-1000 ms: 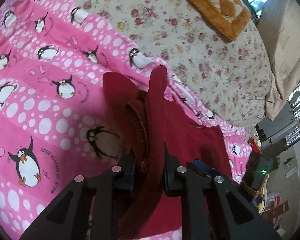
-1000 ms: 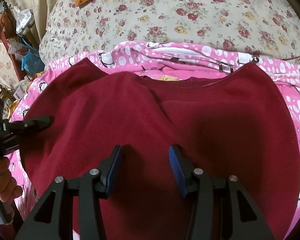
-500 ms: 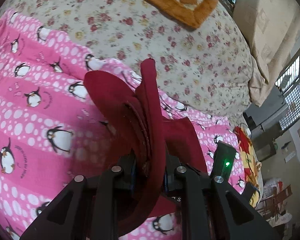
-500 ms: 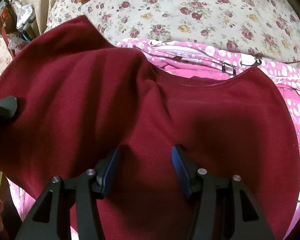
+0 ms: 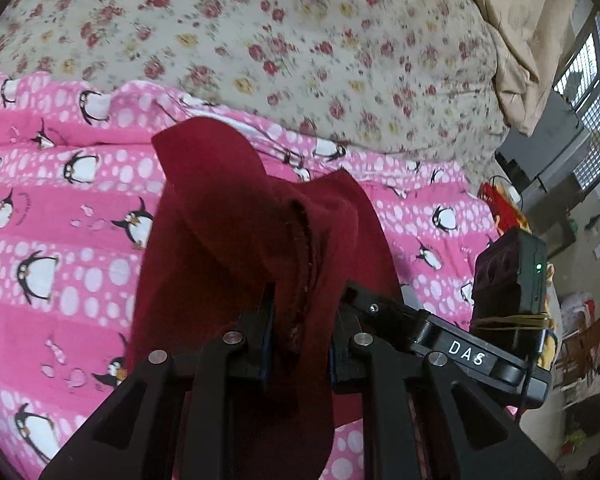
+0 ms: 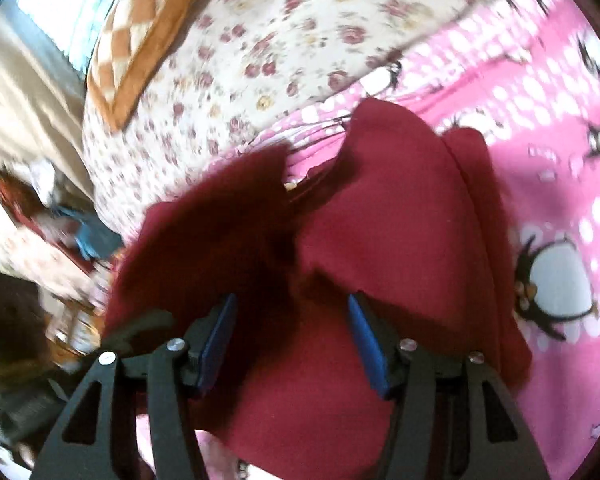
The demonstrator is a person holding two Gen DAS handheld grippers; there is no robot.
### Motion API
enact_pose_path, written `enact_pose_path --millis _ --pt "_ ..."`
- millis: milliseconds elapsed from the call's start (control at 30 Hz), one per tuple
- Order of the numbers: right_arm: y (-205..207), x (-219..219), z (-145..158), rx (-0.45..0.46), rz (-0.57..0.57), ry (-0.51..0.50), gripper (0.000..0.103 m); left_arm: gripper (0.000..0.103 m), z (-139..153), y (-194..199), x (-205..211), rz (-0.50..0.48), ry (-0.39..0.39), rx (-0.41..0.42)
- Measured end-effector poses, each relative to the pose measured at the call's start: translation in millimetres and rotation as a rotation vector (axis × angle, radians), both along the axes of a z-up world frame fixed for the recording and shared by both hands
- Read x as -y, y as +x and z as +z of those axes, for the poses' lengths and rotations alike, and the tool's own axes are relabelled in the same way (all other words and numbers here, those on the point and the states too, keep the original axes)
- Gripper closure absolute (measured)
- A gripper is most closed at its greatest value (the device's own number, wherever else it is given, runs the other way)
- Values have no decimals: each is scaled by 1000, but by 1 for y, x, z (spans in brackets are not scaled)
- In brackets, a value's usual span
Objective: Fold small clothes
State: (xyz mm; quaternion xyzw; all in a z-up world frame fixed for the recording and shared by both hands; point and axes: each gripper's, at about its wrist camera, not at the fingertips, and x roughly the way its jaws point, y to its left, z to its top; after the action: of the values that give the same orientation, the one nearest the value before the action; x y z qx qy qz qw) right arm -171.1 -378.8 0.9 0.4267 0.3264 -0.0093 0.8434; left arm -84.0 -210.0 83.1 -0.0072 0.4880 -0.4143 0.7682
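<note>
2 grippers: left gripper clamped on red garment; right gripper jaws just widening, apart above garment

Both cameras ride just behind their fingers, tilted down at the bed from close range; the left faces the floral quilt, the right is rolled sideways; both share the dark red garment on the penguin blanket
</note>
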Motion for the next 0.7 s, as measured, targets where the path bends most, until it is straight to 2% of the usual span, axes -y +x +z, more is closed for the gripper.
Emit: enact_pose_path --millis 200,300,400,533,633,700 --pt "7 -2 -2 -7 -6 -18 42 103 -5 -5 5 -25 3 -2" --pt "0 7 -5 16 -27 34 42 96 -2 -9 3 -54 -1 -4" --pt "-5 17 -8 48 -64 122 42 93 1 -15 4 -106 -22 -21" --pt "-11 30 -14 85 -113 238 42 92 5 -23 -3 -161 -24 -32" --pt "-13 33 -15 90 -121 271 42 92 19 -26 -22 -166 -71 -53" --pt "-15 32 -14 91 -129 286 42 92 28 -28 -37 -153 -86 -33"
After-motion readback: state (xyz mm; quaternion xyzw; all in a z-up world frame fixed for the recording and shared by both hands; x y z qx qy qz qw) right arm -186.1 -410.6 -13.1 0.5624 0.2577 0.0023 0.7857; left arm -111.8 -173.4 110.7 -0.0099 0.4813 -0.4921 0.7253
